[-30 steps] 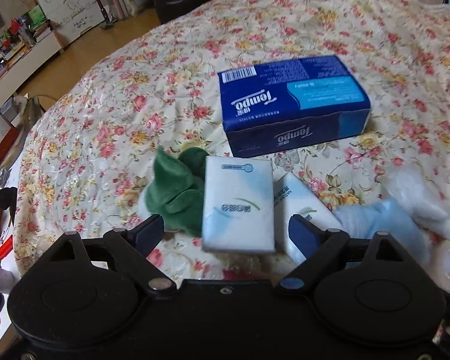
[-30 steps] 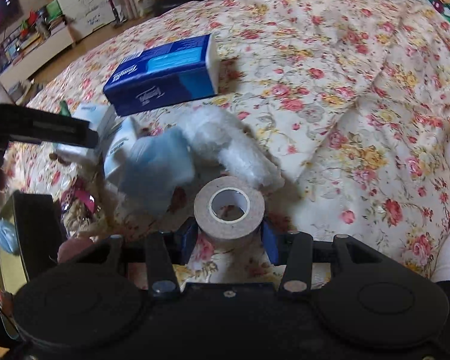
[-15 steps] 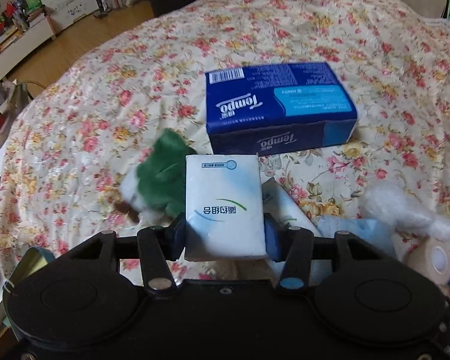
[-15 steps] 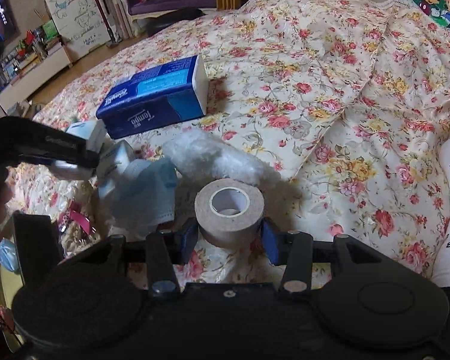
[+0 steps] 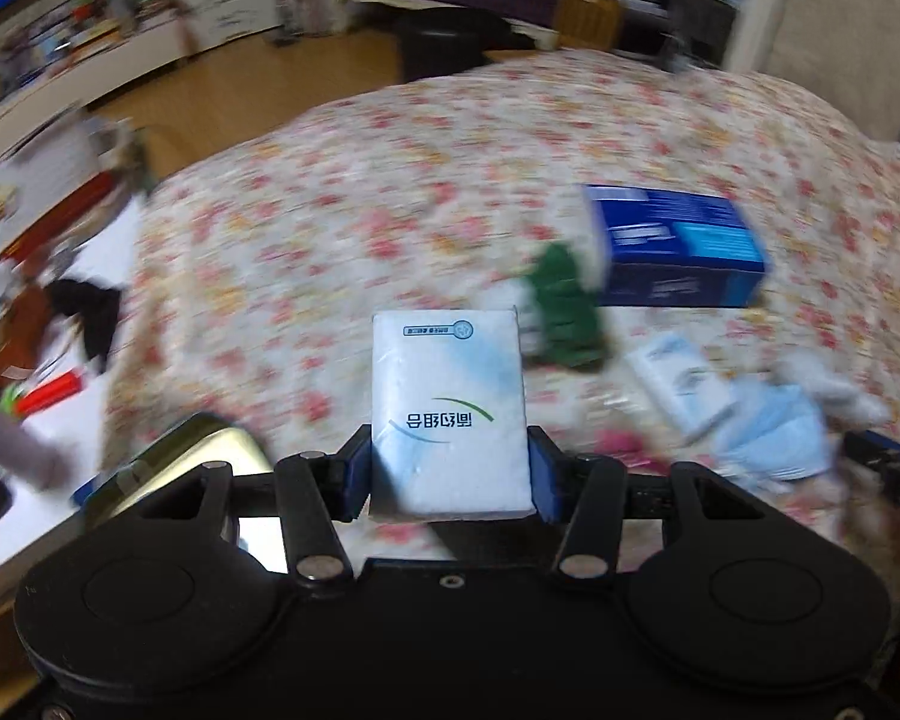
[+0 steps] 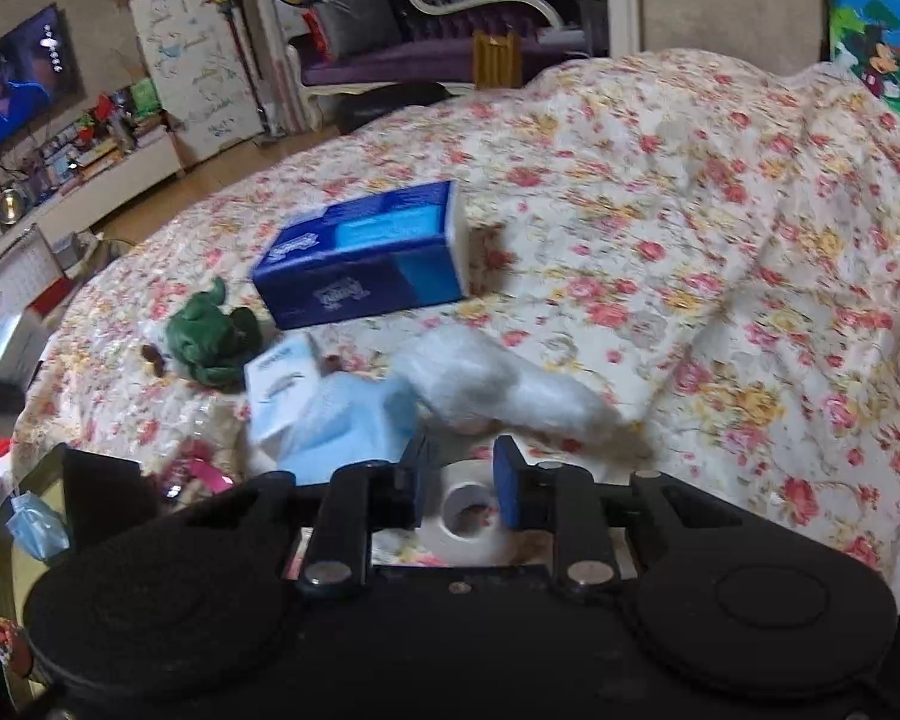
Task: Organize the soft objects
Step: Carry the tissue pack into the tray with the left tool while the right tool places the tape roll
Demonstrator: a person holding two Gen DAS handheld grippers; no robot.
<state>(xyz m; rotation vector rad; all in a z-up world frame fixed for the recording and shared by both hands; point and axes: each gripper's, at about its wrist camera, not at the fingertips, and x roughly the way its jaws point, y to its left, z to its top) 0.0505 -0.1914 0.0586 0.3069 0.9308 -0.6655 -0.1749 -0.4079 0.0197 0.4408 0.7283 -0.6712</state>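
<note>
Left gripper (image 5: 449,473) pinches tissue pack (image 5: 448,414) by long sides, clear of bed (image 5: 330,228): light, squashy, slick wrap. Right gripper (image 6: 461,489) pressed onto tape roll (image 6: 463,525), between pads.

White tissue pack (image 5: 450,414) with pale blue and a green swoosh sits between blue-padded fingers (image 5: 354,474); beyond them, a cream bedspread (image 5: 330,240) with pink-yellow flowers, navy box (image 5: 678,252), green cloth (image 5: 564,312).
</note>
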